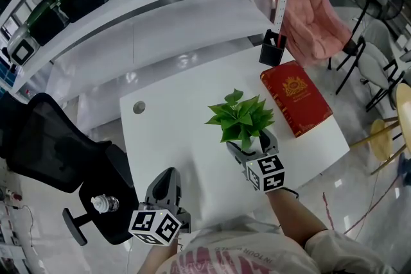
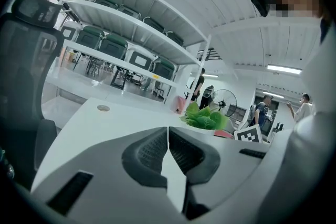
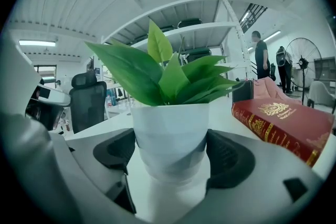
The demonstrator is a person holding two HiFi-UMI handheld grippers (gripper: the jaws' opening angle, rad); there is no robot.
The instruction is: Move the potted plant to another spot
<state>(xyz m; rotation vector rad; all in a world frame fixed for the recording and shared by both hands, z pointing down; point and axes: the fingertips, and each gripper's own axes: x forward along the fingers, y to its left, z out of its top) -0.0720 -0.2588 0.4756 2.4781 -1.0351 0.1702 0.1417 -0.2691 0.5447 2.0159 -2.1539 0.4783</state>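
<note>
- 1 plant [image 1: 241, 119], 1 grip: my right gripper [image 3: 170, 155] has both pads on the white pot's sides, jaws wide, holding it.
- Pot is low over the table [image 1: 173, 112], toward the front edge, near the red book [image 1: 297, 98]. Can't tell if its base rests on the top.
- My left gripper [image 2: 168, 140] is closed w/ nothing in it, by the table's front edge, well apart from the plant.
- Progress, my guess: plant in hand; left to do = set it at the new spot, let go, back off.
- Head view gives layout: table, book, chair [image 1: 51, 144]. Only the right gripper view shows pad contact; only the left gripper view shows those jaws meeting.
</note>
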